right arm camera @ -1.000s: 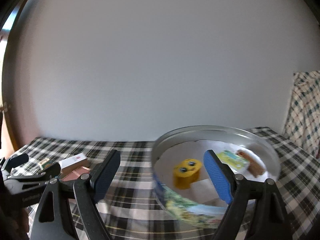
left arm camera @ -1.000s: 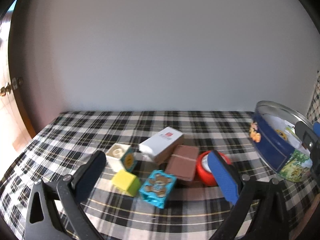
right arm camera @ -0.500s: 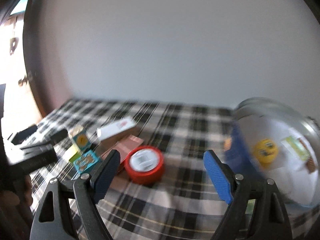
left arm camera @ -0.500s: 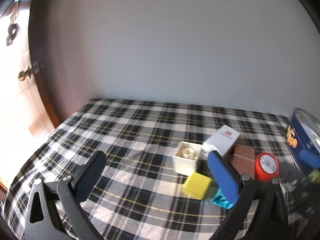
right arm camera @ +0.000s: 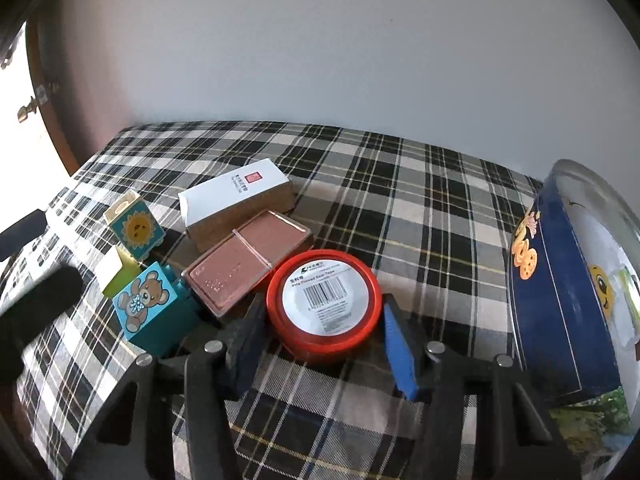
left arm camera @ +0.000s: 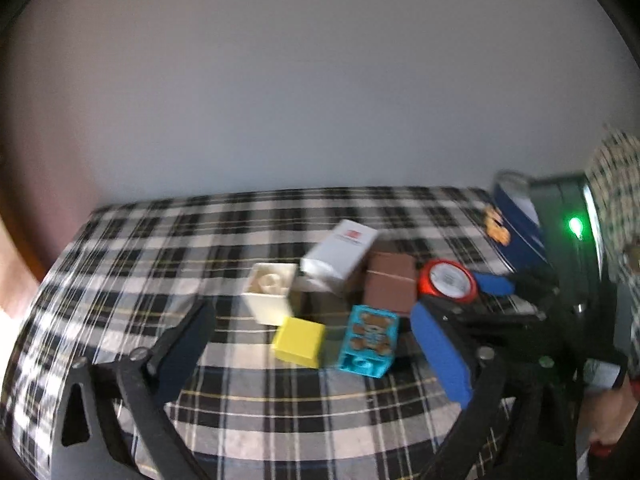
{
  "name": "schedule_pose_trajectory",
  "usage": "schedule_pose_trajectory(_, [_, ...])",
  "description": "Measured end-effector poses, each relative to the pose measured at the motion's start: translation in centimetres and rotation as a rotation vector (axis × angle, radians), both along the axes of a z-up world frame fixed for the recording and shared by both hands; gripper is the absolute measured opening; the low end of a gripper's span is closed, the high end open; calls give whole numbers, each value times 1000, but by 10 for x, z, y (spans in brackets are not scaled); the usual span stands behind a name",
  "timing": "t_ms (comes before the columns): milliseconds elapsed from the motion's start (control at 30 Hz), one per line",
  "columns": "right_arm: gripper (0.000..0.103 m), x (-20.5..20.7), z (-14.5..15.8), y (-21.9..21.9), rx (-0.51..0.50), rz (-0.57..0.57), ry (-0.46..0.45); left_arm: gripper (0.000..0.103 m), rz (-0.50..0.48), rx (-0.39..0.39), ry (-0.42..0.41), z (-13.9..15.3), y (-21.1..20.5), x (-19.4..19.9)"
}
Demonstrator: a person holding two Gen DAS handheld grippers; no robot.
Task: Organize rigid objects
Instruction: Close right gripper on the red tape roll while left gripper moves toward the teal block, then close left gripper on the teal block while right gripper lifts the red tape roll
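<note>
A red round tin with a white barcode label lies on the plaid cloth, between the open fingers of my right gripper; the jaws stand on either side of it, contact unclear. It also shows in the left wrist view. Beside it lie a brown flat box, a white carton, a teal bear block, a yellow block and a cream sun block. My left gripper is open and empty, hovering near the yellow and teal blocks.
A big round blue cookie tin stands open at the right with items inside. The plaid table meets a grey wall behind. A wooden door is at the left.
My right gripper swung left from the cookie tin, came down around the red tin and narrowed. My left gripper swung back to the right, facing the block cluster.
</note>
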State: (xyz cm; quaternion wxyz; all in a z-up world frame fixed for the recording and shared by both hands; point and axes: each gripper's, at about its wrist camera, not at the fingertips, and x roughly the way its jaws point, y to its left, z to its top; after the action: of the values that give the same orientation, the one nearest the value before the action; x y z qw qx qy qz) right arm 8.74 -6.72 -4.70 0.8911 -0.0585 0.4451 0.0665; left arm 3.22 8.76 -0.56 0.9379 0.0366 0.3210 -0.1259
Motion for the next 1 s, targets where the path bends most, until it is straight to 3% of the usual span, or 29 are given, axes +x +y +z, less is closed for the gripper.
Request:
schedule_pose_trajectory(200, [57,-24,12,-18,10,-14,-52,90,-159,-41,1,-2,-23,-8])
schedule_pose_trajectory(333, [57,-54,22,-32,-13,3,-100,68,-190,16,32,-13,-42,-2])
schedule_pose_trajectory(433, [57,-69,27,-46,16,1,-116,59,-180,45,75,-23,-48,8])
schedule_pose_trajectory(567, [57,-69,27,-56,35,-16,-102,56,-165,-5,84,-23,-38,12])
schedule_pose_trajectory(667, [57,-68,25,-57,44,-14,-90,56,-127,1,90,-25,-33,14])
schedule_pose_trajectory(833, [57,-72,28,-57,37,-4,-103,55,-100,-43,153,-30,-21,22])
schedule_pose_trajectory(1000, [57,-71,27,-58,43,-4,-102,55,-103,-25,158,-32,-24,23])
